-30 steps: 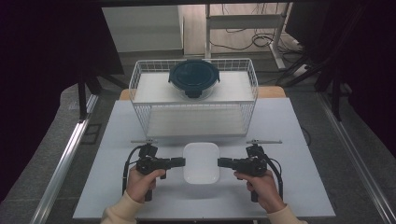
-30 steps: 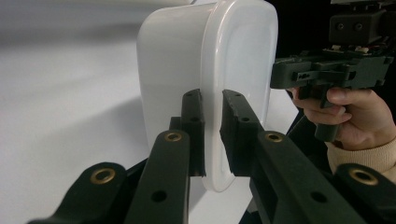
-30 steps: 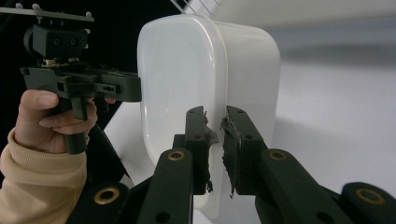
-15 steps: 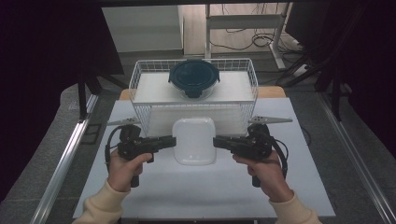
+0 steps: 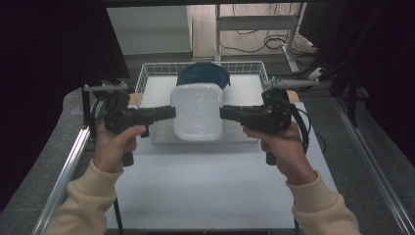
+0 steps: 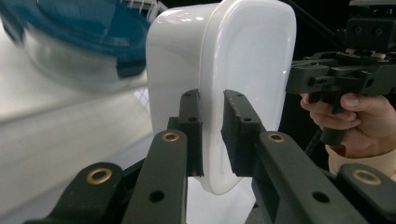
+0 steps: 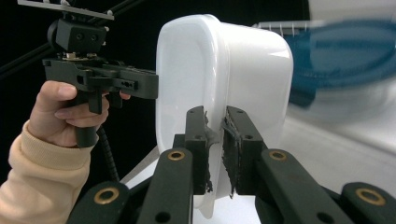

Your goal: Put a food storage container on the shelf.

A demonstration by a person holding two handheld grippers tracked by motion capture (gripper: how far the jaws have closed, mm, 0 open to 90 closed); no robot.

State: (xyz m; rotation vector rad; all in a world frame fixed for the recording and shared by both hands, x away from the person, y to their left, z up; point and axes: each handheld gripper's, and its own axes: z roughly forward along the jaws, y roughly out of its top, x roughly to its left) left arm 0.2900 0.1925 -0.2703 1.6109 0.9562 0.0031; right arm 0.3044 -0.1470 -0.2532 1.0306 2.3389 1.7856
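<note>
Left gripper [image 5: 169,113] and right gripper [image 5: 226,112] are each clamping opposite rims of the white container [image 5: 197,111], jaws nearly closed.

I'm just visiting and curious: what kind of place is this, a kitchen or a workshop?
Most likely a lab or recording bench, not a kitchen. A plain white table stands between metal frame rails, cables trail on the floor behind, and a person lifts a white container with two handheld grippers.

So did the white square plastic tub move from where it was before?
Yes. The white square plastic tub went up off the table and now hangs in front of the white wire basket, pinched by both grippers.
</note>
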